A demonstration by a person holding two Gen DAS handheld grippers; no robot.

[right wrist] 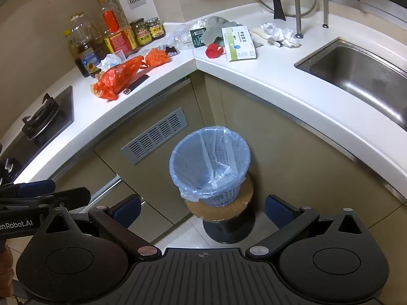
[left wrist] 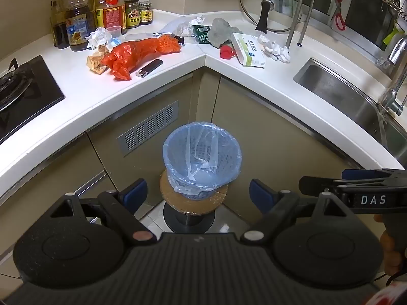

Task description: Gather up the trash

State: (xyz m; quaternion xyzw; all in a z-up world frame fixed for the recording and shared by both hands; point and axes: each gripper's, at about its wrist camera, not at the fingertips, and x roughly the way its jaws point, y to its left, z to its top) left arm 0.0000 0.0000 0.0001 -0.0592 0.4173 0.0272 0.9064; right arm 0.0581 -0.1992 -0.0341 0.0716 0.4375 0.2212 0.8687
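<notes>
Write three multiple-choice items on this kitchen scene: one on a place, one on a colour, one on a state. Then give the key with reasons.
1. Where does the trash basket stand?
A. in the sink
B. on a round stool
C. on the stove

2. What colour is the crumpled plastic bag beside the lighter?
A. orange-red
B. green
C. black

3. How is the left gripper?
A. shut on a tissue
B. shut on the lighter
C. open, holding nothing

Key: B, the basket sits on the round stool on the floor before the corner cabinet; A, the bag is bright orange-red; C, its fingers stand wide apart with only the basket seen between them.
</notes>
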